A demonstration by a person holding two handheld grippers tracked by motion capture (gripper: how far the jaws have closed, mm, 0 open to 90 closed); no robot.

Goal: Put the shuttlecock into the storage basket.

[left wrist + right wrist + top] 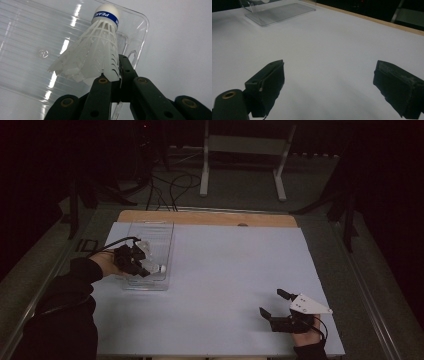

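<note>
Left gripper [145, 270] pinches a white shuttlecock [95, 53] by its skirt edge, over the clear plastic tray [162, 240], probably not touching it. Right gripper [272, 302] rests wide apart, empty, on the white table [225, 270].

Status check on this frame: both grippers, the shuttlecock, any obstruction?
Left gripper shut on shuttlecock skirt, over clear tray. Right gripper open, idle above white table. Nothing in the way.

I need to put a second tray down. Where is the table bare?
Bare: the white table top between the clear plastic tray and the right gripper, and its far right. Crowded: the tray, where the left gripper holds a white plastic shuttlecock.
</note>
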